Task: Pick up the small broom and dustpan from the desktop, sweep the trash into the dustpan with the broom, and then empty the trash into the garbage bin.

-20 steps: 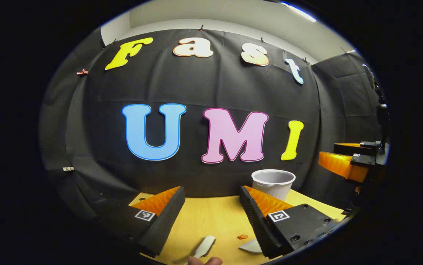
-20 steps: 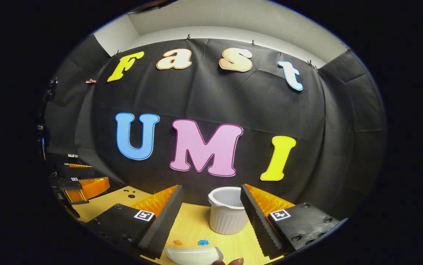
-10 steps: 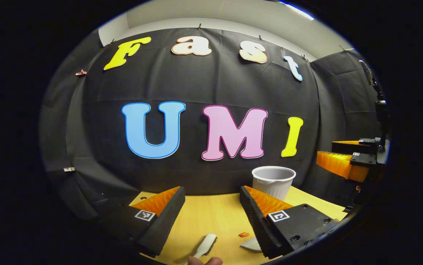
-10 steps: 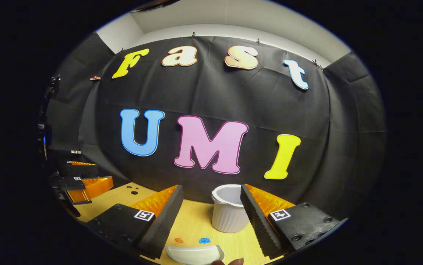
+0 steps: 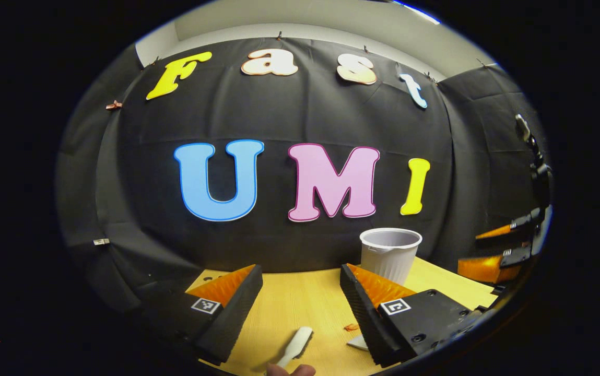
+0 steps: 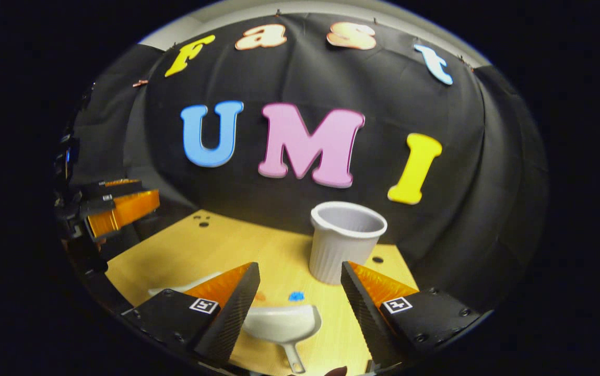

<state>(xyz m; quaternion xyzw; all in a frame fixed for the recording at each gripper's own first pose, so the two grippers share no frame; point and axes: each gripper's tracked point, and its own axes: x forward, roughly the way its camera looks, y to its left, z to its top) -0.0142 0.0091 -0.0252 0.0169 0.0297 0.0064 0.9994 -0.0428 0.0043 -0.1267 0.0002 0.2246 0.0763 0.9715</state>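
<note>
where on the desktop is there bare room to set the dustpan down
Bare wood lies left of the bin, running back to the two small holes near the cloth wall. It is crowded in front of the bin: the dustpan sits there with blue and orange scraps beside it.

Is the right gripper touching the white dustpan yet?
Apart. In the right gripper view the dustpan lies on the desktop between the right gripper's open fingers, bare wood beside it.
</note>
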